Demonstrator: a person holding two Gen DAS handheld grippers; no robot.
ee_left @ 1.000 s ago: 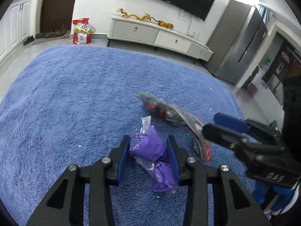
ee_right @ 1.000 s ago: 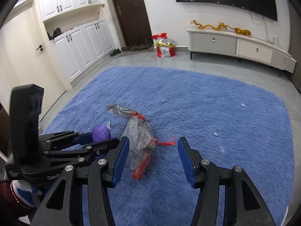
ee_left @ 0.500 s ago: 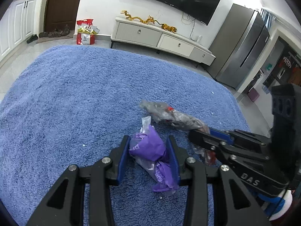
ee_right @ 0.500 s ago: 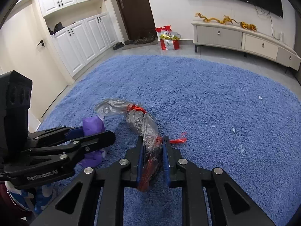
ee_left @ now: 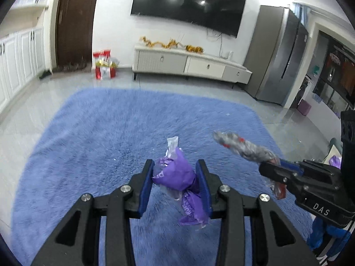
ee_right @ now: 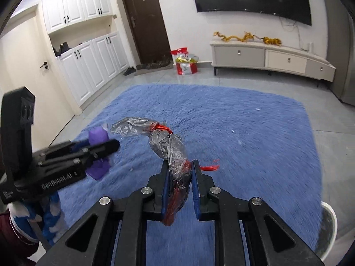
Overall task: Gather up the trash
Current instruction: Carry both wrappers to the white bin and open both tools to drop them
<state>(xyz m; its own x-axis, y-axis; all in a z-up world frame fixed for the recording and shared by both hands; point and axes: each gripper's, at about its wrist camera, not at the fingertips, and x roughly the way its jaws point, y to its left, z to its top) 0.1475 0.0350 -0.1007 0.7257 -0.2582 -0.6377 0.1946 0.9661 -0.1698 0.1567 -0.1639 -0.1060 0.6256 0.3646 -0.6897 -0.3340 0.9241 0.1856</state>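
Both claws are loaded. Nearest to me, my left gripper (ee_left: 175, 178) is clamped on the crumpled purple wrapper (ee_left: 177, 175), its blue pads pressing either side, with a purple tail hanging below and a clear twisted end poking up. My right gripper (ee_right: 179, 177) has just been closing, and the frames show it pinched narrow on the clear plastic bag with red strips (ee_right: 170, 150); the bag's loose end trails up and to the left, and a red ribbon sticks out to the right. In the left wrist view that same bag (ee_left: 246, 148) juts out ahead of the right claw at the right side, clear of the blue rug (ee_left: 99, 146).

So I judge both large pieces of trash are picked up and lifted off the pile. What is left is carrying them to a bin and letting go. At the near right edge of the right wrist view I see a pale round rim (ee_right: 330, 212); it may be the bin, but so little shows that I cannot be sure.

Further out on the rug there are a few small white specks (ee_right: 257, 109). They could be crumbs still to be gathered, though they are too small to tell.

Beyond the rug, across the tiled floor, a red and white bag (ee_right: 185, 63) sits near the dark door (ee_right: 144, 20), beside the low cabinet (ee_right: 270, 58) under the television. I cannot say whether it counts as trash.
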